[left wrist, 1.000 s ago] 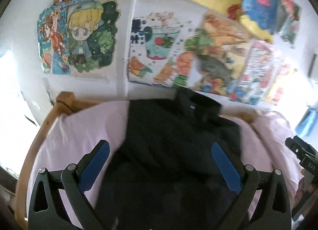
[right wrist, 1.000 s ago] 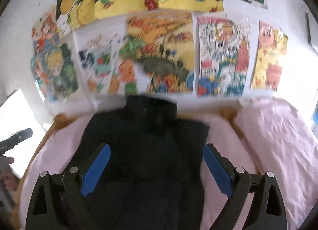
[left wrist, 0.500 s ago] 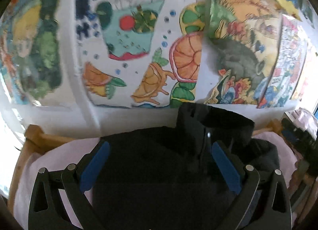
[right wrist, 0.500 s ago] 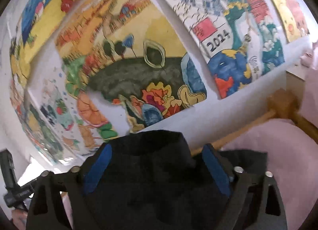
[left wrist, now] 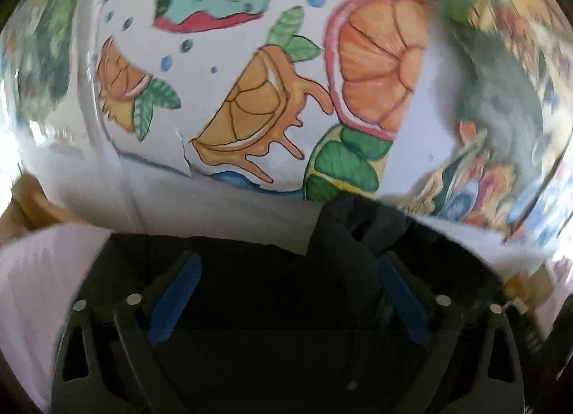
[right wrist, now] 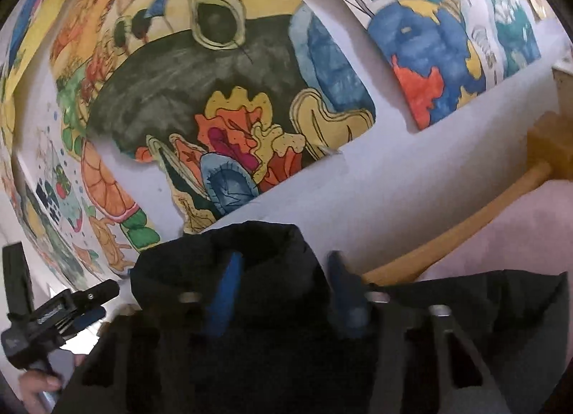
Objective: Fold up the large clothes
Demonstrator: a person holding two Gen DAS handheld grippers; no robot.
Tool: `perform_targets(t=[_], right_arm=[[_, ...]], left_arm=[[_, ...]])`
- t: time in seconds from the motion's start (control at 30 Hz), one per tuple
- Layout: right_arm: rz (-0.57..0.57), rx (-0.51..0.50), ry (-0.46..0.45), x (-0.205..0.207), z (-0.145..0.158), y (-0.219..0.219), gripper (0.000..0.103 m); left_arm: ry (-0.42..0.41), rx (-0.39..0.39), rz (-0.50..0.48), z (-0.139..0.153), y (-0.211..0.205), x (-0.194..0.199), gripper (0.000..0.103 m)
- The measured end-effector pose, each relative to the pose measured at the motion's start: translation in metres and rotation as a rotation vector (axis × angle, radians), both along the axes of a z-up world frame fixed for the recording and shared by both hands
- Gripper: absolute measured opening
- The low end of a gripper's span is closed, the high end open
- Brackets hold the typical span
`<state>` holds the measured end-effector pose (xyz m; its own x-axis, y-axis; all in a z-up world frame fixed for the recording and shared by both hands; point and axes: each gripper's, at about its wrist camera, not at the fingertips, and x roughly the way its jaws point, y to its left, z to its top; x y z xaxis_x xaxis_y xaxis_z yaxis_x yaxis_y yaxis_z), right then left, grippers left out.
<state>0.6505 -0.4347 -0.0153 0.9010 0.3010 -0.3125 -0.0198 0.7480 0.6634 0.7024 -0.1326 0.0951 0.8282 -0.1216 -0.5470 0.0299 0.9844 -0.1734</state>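
The garment (left wrist: 272, 270) is lying on the sheet (left wrist: 39, 270), under and ahead of both tongs. Its collar (right wrist: 250, 253) is sitting between the closing fingers of the right tongs (right wrist: 283, 292), and just inside the right finger of the left tongs (left wrist: 286, 292). The bed rail (right wrist: 465, 227) is running beyond the collar, with the wall drawings (left wrist: 258, 120) hanging behind it.

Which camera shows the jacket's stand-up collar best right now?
The right wrist view: the collar sits whole between the closing right gripper fingers. The left wrist view shows it only partly, off to the right.
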Motion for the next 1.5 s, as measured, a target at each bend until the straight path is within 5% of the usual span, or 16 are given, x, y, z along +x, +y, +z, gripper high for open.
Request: perform_targets(t=[0.03,0.13,0.33,0.57,0.77,0.93,1.07,1.17,1.23,1.33,1.5], right_arm=[[0.004,0.008,0.002,0.0,-0.002,-0.001,0.023],[0.054,0.053,0.0,-0.006,-0.006,-0.005,0.013],[0.117,-0.075,-0.013,-0.035,0.014,0.002,0.011],[0.183,-0.273,-0.057,-0.086,0.033,0.021,0.01],[0.206,-0.337,-0.065,-0.117,0.038,0.035,0.01],[0.22,-0.454,-0.085,-0.144,0.029,0.048,0.009],[0.245,-0.534,-0.077,-0.162,0.014,0.056,0.009],[0.248,-0.591,-0.063,-0.167,0.006,0.06,0.009],[0.245,-0.618,-0.06,-0.168,0.004,0.063,0.009],[0.252,-0.684,-0.05,-0.168,0.0,0.071,0.009],[0.28,-0.704,-0.036,-0.167,-0.004,0.076,0.011]], left_arm=[[-0.016,-0.055,-0.022,-0.001,0.003,0.0,0.065],[0.023,-0.073,-0.036,-0.001,0.003,0.004,0.025],[0.035,-0.063,-0.058,0.007,-0.002,-0.011,0.0],[-0.068,-0.13,-0.063,0.035,0.036,-0.063,0.0],[-0.005,-0.142,-0.158,0.044,0.045,-0.086,0.0],[0.076,-0.173,-0.173,0.037,0.038,-0.081,0.046],[0.136,-0.286,-0.164,0.024,0.05,-0.076,0.051],[0.223,-0.347,-0.146,0.005,0.055,-0.071,0.051],[0.23,-0.332,-0.163,-0.002,0.052,-0.072,0.032],[0.186,-0.187,-0.189,0.0,0.039,-0.076,0.012],[0.161,-0.051,-0.178,-0.018,0.03,-0.084,0.009]])
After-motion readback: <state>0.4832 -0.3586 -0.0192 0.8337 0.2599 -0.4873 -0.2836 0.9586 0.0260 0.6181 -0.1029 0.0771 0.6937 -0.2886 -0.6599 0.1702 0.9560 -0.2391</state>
